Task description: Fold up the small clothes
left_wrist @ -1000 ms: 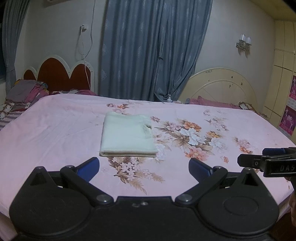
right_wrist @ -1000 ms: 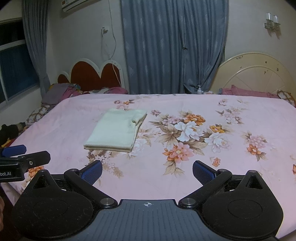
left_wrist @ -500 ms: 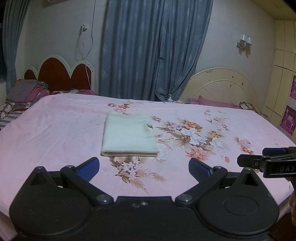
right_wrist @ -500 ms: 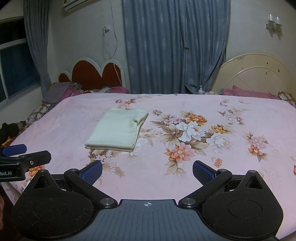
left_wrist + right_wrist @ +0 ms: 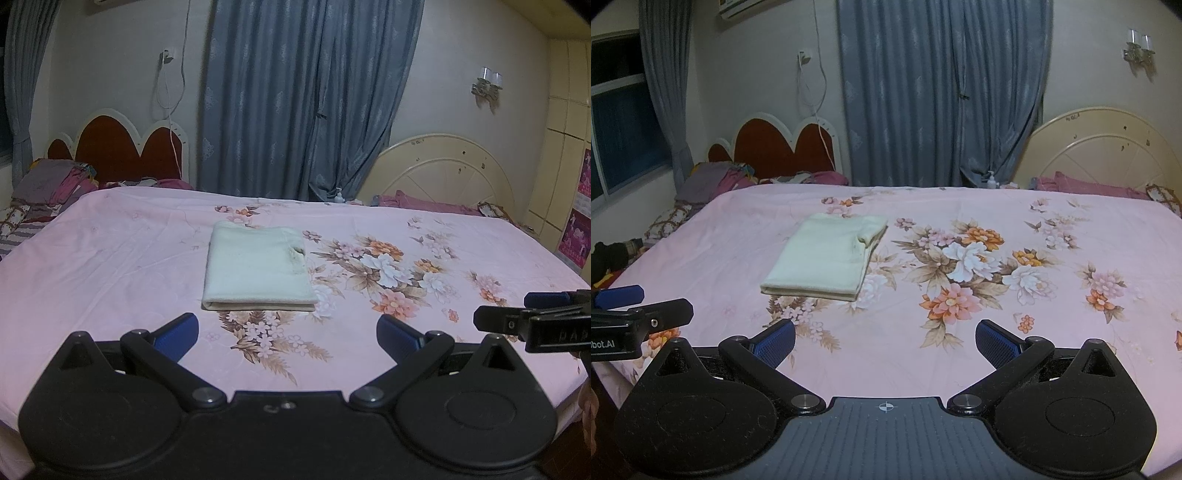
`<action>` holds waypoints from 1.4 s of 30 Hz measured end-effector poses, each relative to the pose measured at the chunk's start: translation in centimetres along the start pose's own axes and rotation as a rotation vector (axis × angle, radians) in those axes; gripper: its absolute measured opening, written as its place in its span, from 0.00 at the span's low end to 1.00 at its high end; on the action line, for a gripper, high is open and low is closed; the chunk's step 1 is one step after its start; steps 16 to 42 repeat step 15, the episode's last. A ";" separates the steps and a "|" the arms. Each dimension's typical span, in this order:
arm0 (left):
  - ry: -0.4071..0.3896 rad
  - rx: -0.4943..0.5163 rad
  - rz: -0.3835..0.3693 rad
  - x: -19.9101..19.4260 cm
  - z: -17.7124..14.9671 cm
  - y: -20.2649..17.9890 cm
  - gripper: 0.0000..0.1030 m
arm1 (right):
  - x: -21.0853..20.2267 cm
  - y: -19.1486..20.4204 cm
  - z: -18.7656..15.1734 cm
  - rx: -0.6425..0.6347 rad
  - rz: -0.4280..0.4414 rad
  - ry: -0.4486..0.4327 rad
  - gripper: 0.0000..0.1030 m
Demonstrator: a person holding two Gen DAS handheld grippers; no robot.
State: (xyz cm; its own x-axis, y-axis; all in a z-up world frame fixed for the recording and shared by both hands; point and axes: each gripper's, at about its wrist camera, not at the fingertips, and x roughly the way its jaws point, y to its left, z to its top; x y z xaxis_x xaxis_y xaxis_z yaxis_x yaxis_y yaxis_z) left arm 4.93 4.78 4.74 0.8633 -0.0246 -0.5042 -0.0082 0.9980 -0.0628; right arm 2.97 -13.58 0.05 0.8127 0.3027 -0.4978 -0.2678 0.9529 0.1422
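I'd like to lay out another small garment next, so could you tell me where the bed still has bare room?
The pink sheet is bare right of the folded cream garment, across the flower print to the right edge. A smaller bare strip lies left of the garment. Crowded: the clothes pile by the red headboard.

Your folded garment (image 5: 256, 267): soft matt pale cloth, faintly nubby. Bed sheet (image 5: 960, 295): smooth pink floral cotton-like fabric, lightly creased. Your left gripper (image 5: 287, 330) and right gripper (image 5: 885, 336): matt black plastic, blue ribbed pads (image 5: 775, 341), shiny metal pivots
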 end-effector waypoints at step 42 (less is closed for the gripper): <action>-0.011 0.019 -0.010 0.1 0.1 0.1 0.97 | 0.0 -0.3 -0.1 -0.007 -0.001 0.003 0.99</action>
